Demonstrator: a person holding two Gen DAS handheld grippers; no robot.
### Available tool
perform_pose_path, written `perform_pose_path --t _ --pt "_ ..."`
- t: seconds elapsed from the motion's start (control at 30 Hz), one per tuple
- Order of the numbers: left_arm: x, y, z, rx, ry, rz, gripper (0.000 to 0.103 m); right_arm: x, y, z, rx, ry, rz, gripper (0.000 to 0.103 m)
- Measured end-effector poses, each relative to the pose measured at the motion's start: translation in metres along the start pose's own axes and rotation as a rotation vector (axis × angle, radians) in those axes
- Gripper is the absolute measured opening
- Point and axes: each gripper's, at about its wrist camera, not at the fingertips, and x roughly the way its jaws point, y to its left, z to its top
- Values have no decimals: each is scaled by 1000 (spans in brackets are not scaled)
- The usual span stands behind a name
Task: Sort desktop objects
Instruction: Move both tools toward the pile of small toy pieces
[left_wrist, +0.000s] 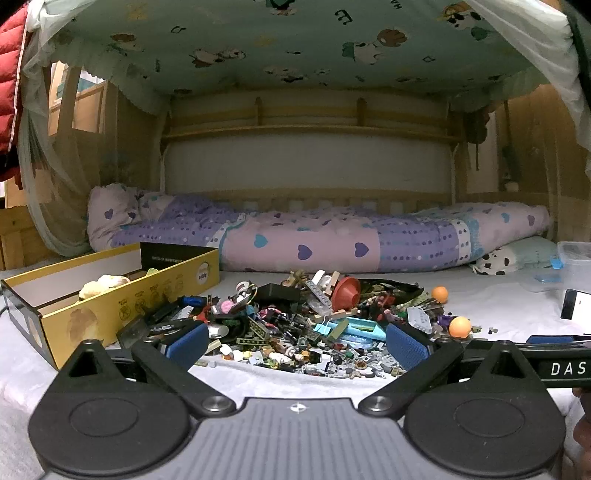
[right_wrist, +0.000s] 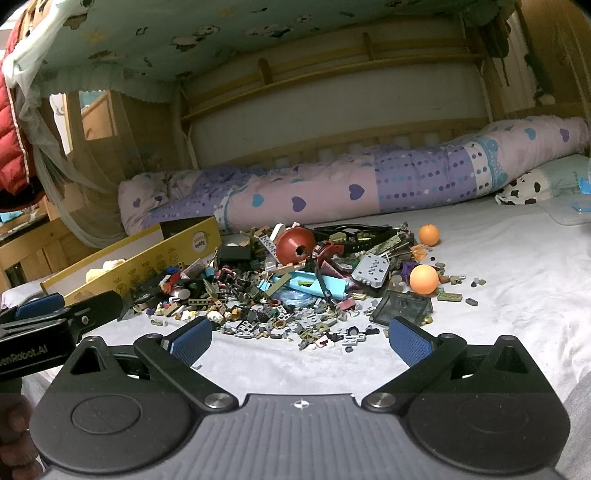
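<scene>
Yellow cardboard box (left_wrist: 122, 295) sits far left on the white sheet (left_wrist: 498, 306), touching the toy-brick pile (left_wrist: 306, 325) at centre; 2 orange balls (right_wrist: 424, 279) at the pile's right edge. Left gripper (left_wrist: 295, 341) and right gripper (right_wrist: 299, 339) hover near the pile, fingers wide apart, empty.

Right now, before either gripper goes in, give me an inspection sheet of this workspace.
Surface: white bed sheet, bare to the right of the pile.
Job's things: heap of small toy bricks; red funnel-shaped piece on top; two orange balls at its right edge.
Clutter: yellow cardboard box, open, left of the heap; clear plastic container, far right.
Grippers: left gripper and right gripper both open, empty, short of the heap.
Cables: nothing seen.
Surroundings: rolled heart-print quilt behind; wooden bunk frame; red jacket hanging left.
</scene>
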Motion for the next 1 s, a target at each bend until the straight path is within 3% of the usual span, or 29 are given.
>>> perform_pose_path --t 0.47,0.6,0.8,0.87,1.0 --pt "4 0 -2 14 30 -4 102 0 2 -1 -2 5 0 103" --pt "13 2 -1 2 75 -14 102 3 2 -1 -9 8 3 103" --pt "27 6 0 -10 117 21 102 13 6 1 -52 0 -58 102" --pt "28 5 1 -3 118 15 102 17 6 2 -50 13 -44 100" --pt "35 0 2 17 109 14 102 27 6 4 -68 46 -15 75"
